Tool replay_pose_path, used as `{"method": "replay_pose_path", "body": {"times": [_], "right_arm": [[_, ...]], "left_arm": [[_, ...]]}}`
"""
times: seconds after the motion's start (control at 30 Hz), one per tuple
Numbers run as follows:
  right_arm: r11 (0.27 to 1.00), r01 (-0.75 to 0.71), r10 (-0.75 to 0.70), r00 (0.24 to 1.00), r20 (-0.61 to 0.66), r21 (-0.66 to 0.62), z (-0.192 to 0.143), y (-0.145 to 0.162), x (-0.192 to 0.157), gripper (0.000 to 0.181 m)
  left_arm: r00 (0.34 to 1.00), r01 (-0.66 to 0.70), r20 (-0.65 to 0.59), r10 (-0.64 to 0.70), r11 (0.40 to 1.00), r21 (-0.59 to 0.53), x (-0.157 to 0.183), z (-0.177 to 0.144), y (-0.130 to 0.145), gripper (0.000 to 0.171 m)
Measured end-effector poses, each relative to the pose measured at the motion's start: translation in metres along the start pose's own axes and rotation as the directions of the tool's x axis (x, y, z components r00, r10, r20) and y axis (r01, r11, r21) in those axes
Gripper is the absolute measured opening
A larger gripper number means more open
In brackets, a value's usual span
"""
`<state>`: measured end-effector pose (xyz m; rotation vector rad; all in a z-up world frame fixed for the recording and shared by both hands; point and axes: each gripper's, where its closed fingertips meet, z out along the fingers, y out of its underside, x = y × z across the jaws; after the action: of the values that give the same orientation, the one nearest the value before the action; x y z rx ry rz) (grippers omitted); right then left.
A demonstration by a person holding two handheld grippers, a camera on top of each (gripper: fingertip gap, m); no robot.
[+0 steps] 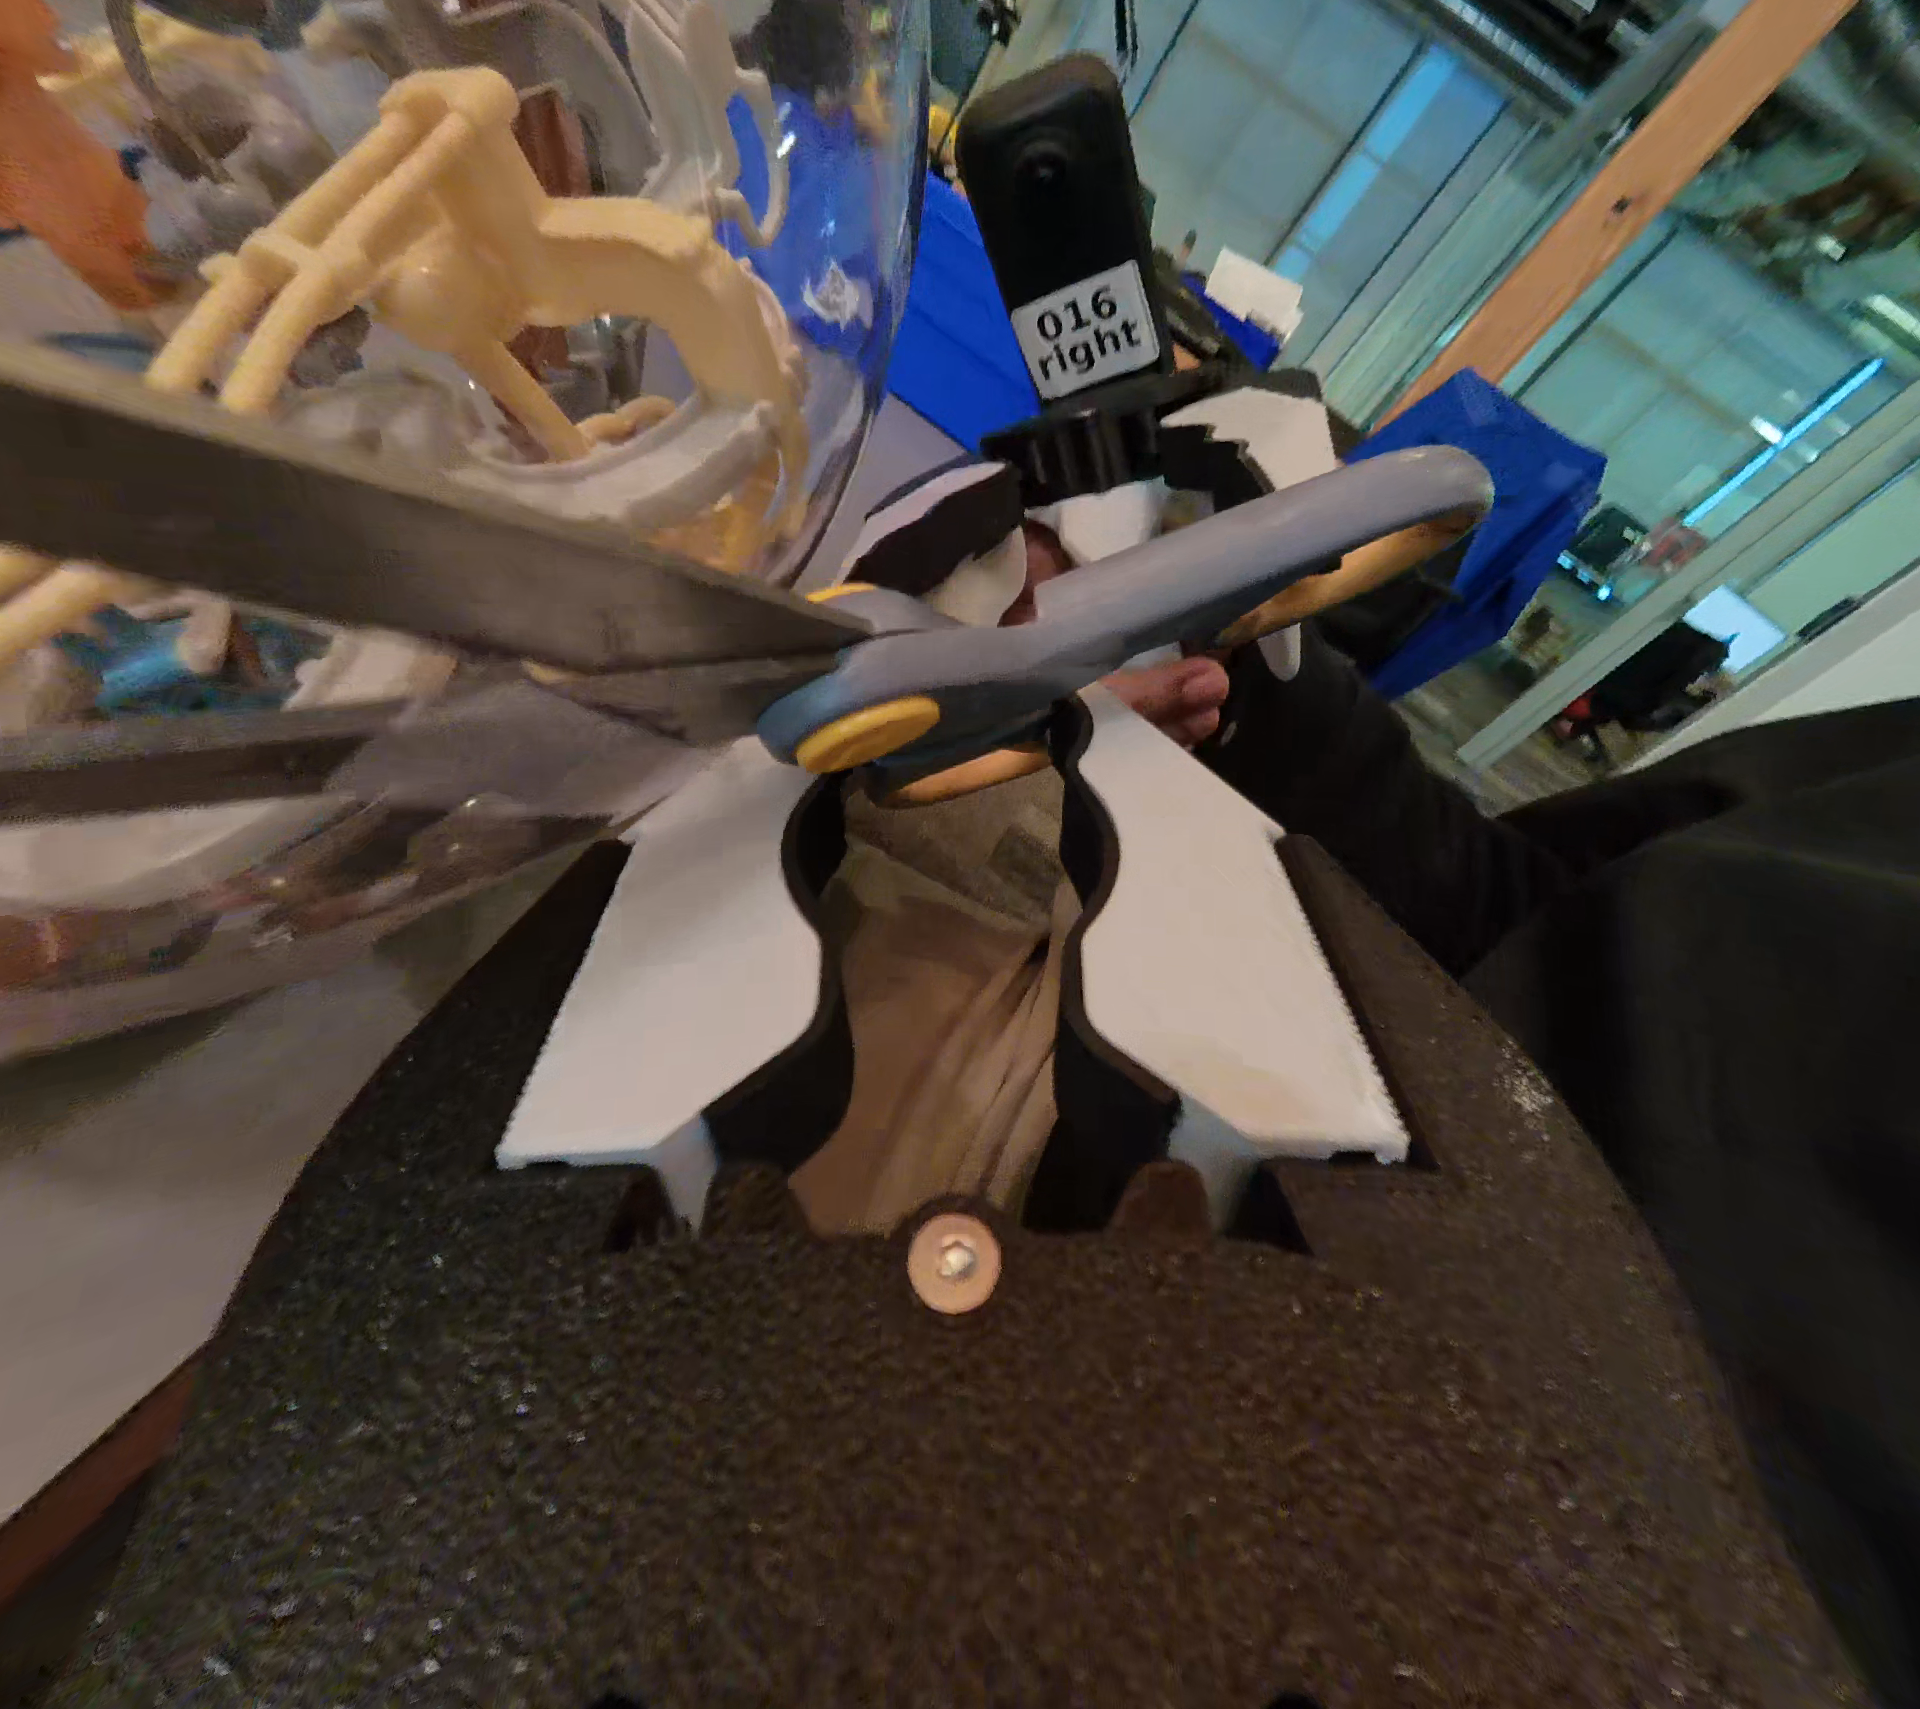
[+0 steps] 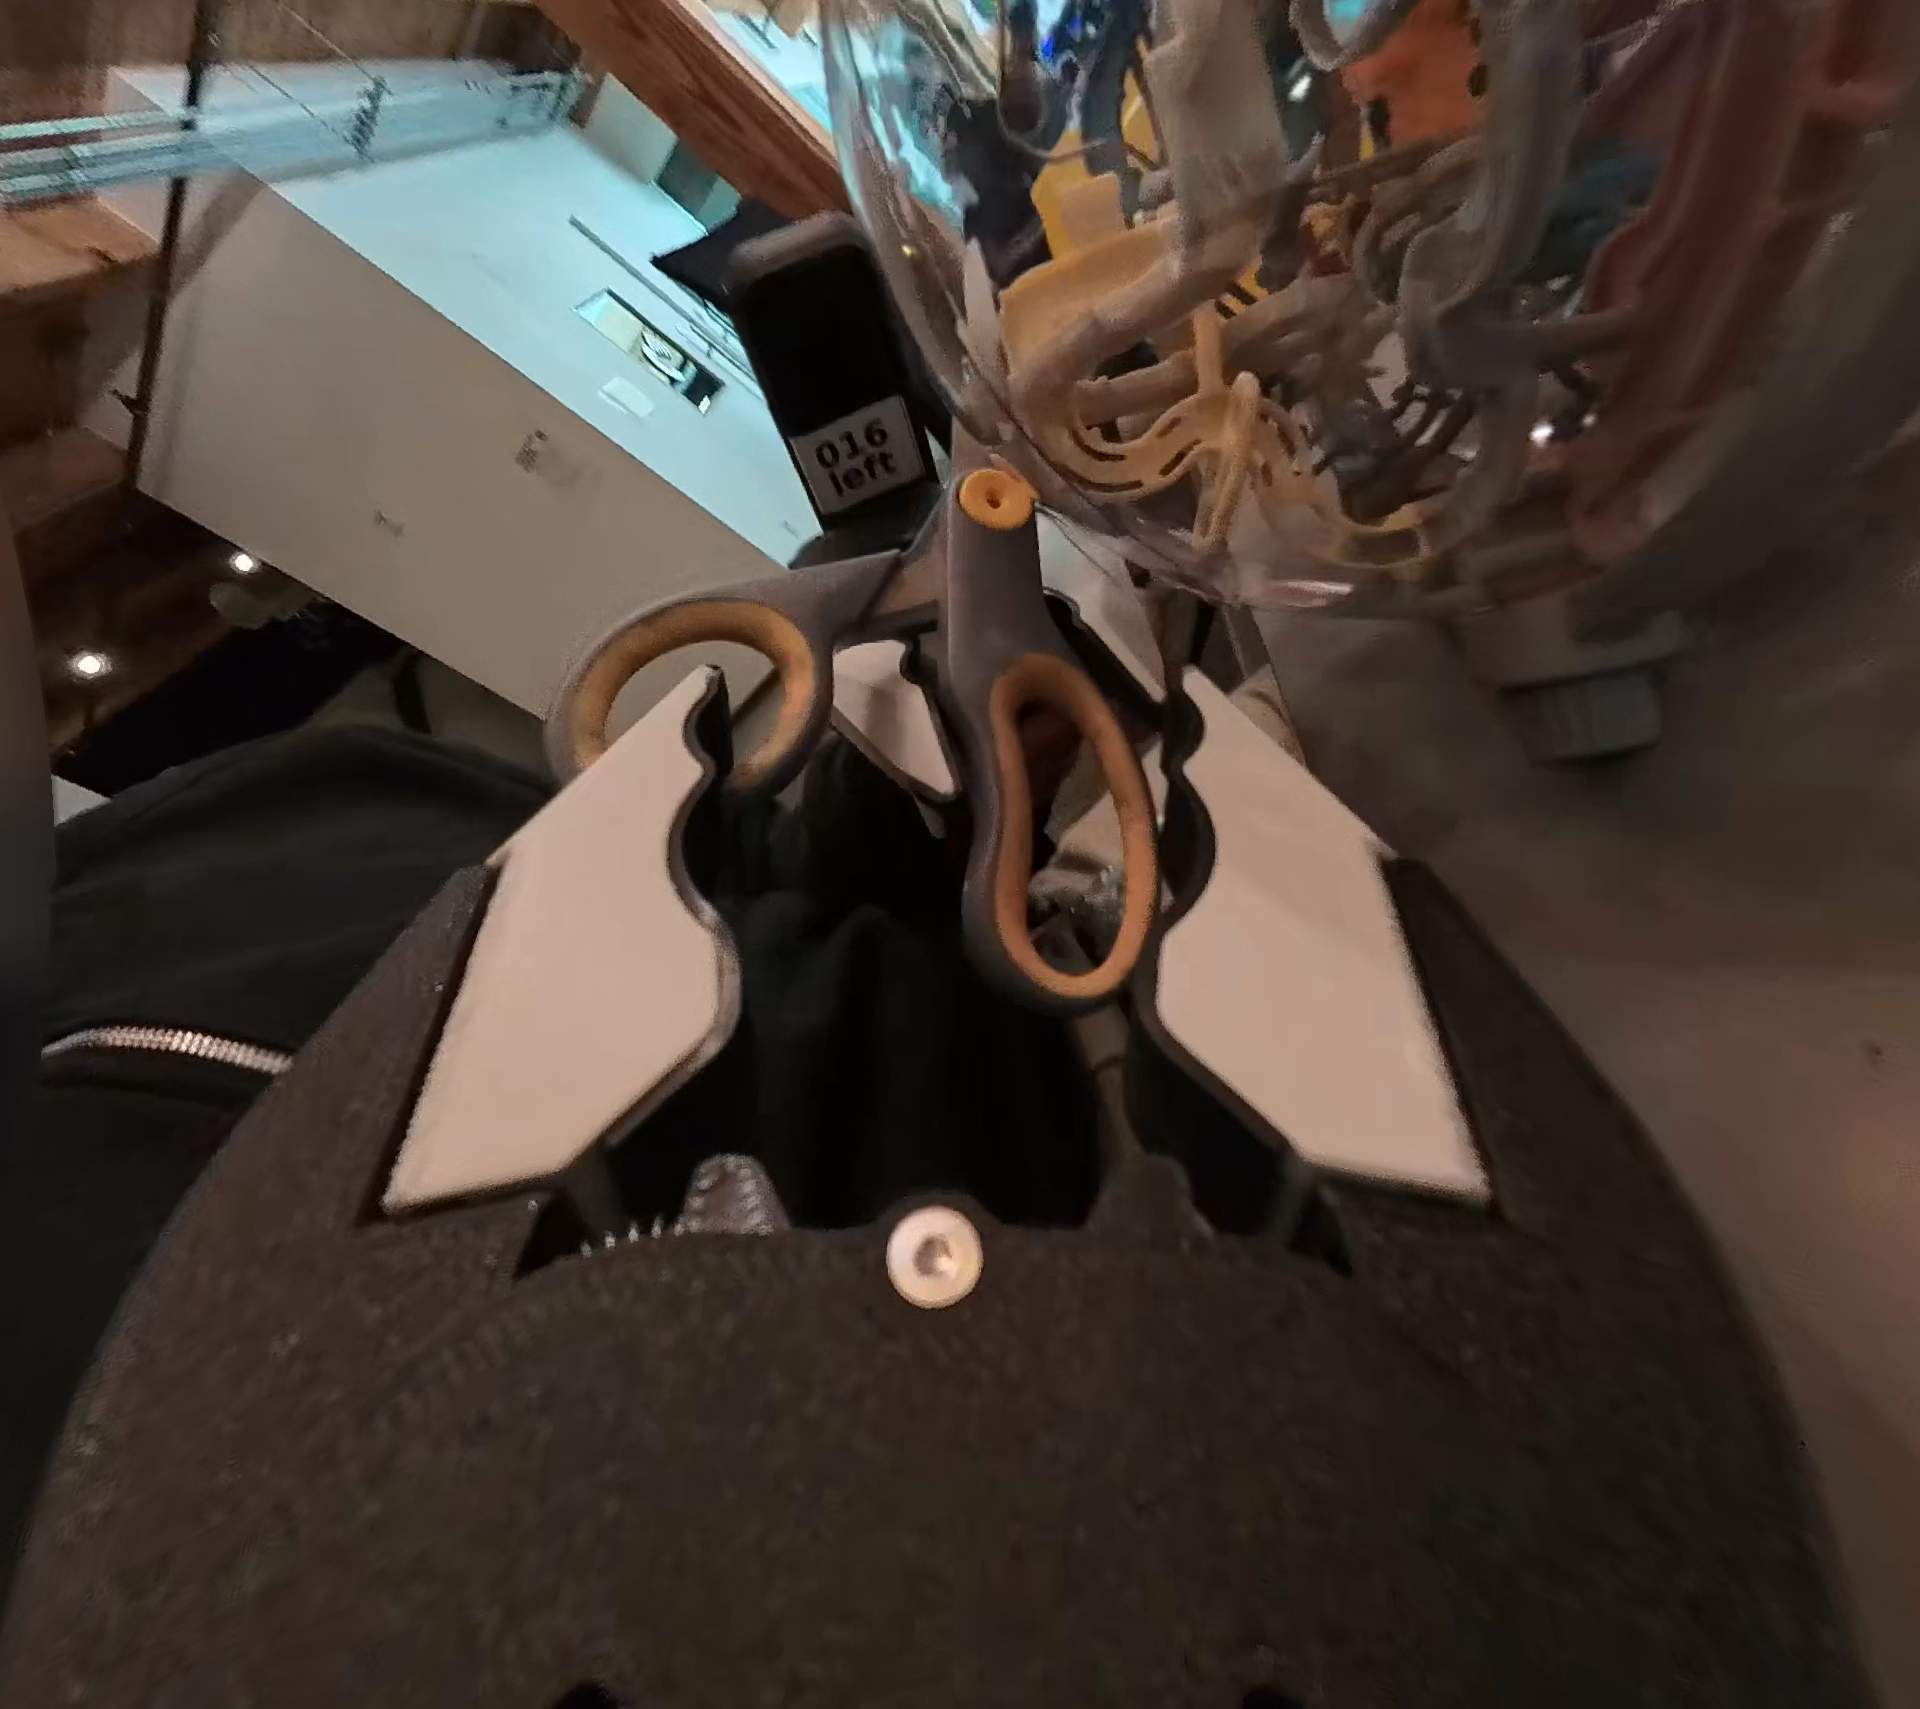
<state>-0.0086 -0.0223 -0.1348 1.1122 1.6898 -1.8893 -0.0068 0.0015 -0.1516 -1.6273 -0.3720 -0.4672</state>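
Note:
Grey scissors with orange-lined handles (image 1: 1039, 620) are held between both grippers, blades spread. The clear plastic wall of a bag (image 1: 842, 101) full of cream and grey plastic parts lies between the blades. My left gripper (image 1: 951, 766) is closed on the lower handle loop near the orange pivot. My right gripper (image 2: 951, 693) is spread open: its left finger (image 2: 623, 828) sits through the small round loop, and the long loop (image 2: 1070, 828) lies between its jaws. The scissors' pivot (image 2: 994, 501) touches the bag (image 2: 1351, 309). The right gripper also shows in the left wrist view (image 1: 1091, 516), behind the upper handle.
A grey tabletop (image 2: 1662, 984) lies under the bag. A person's dark jacket (image 1: 1714, 984) is close on the right of the left wrist view. A wooden beam (image 1: 1662, 132) and blue bins (image 1: 1486, 516) stand farther off. Both grippers' tips are close together, under 4 cm apart.

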Motion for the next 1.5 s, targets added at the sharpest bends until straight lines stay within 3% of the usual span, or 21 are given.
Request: {"method": "replay_pose_path", "body": {"times": [0.2, 0.37, 0.6, 0.97, 1.13, 1.3, 1.5], "right_arm": [[0.994, 0.082, -0.093, 0.983, -0.158, -0.079, -0.023, 0.005, 0.014, 0.082], [0.984, 0.113, -0.137, 0.974, -0.18, -0.135, -0.037, 0.013, 0.01, 0.081], [0.983, 0.009, -0.018, 0.999, -0.043, -0.182, -0.023, 0.032, 0.011, 0.077], [0.977, 0.02, -0.027, 0.999, -0.03, -0.21, -0.006, 0.039, 0.011, 0.07], [0.986, -0.017, 0.012, 0.999, -0.032, -0.169, 0.003, 0.032, 0.018, 0.053], [0.995, 0.001, -0.004, 1.0, -0.03, -0.097, 0.0, 0.019, 0.022, 0.044], [1.0, -0.02, 0.02, 1.0, -0.022, -0.003, -0.007, 0.003, 0.025, 0.041]], "left_arm": [[0.997, -0.044, 0.056, 0.047, 0.998, -0.05, -0.003, 0.006, 0.01, 0.034], [0.994, -0.055, 0.091, 0.06, 0.997, -0.06, -0.008, 0.002, 0.009, 0.034], [0.974, -0.127, 0.177, 0.144, 0.987, -0.103, -0.015, 0.003, 0.013, 0.034], [0.95, -0.154, 0.253, 0.184, 0.979, -0.134, -0.024, -0.001, 0.012, 0.034], [0.924, -0.185, 0.311, 0.222, 0.972, -0.144, -0.031, -0.004, 0.01, 0.035], [0.962, -0.115, 0.242, 0.129, 0.991, -0.071, -0.028, -0.011, 0.001, 0.035], [0.998, 0.05, 0.035, -0.054, 0.995, 0.083, -0.019, -0.04, -0.026, 0.035]]}}
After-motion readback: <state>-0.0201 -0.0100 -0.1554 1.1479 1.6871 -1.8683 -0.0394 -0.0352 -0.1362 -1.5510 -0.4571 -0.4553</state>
